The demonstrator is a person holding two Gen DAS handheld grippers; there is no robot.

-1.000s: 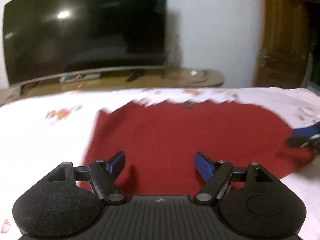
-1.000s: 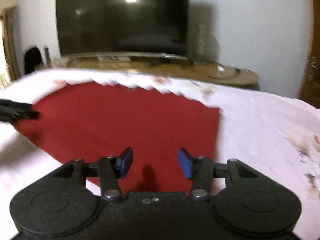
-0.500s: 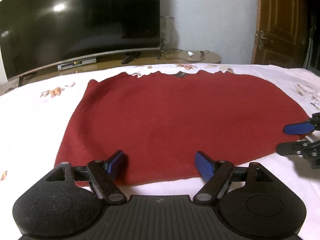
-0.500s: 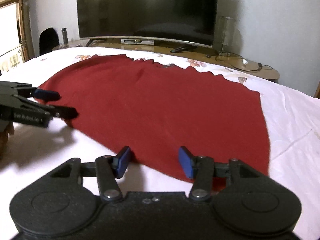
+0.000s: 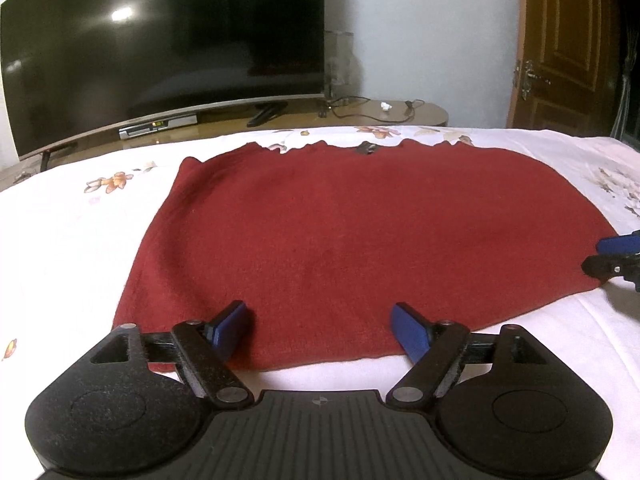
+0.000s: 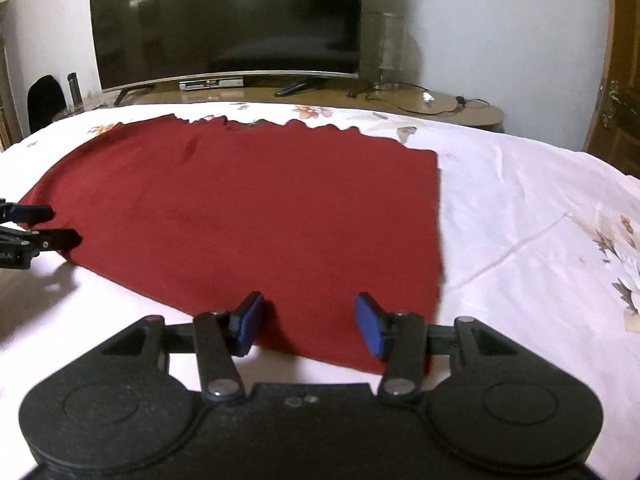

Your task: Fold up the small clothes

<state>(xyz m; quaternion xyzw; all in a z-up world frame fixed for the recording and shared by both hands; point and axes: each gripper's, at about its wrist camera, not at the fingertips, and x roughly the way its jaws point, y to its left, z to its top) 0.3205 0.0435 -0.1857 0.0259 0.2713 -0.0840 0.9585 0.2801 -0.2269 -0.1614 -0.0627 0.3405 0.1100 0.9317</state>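
Note:
A dark red garment (image 5: 352, 240) lies spread flat on the white floral bed sheet (image 5: 72, 232); it also shows in the right wrist view (image 6: 256, 208). Its far edge is scalloped. My left gripper (image 5: 320, 322) is open and empty over the garment's near edge, towards its left corner. My right gripper (image 6: 308, 318) is open and empty over the near edge by the right corner. Each gripper shows at the side of the other's view, the right one (image 5: 616, 254) and the left one (image 6: 44, 226), both open.
A large dark TV (image 5: 160, 48) stands on a low wooden cabinet (image 5: 360, 112) beyond the bed. A wooden door (image 5: 568, 40) is at the far right. A black chair (image 6: 44, 100) is at the far left in the right wrist view.
Both grippers have pulled back towards the garment's near edge and steadied. The garment now lies flat and still. Both jaws stay open.

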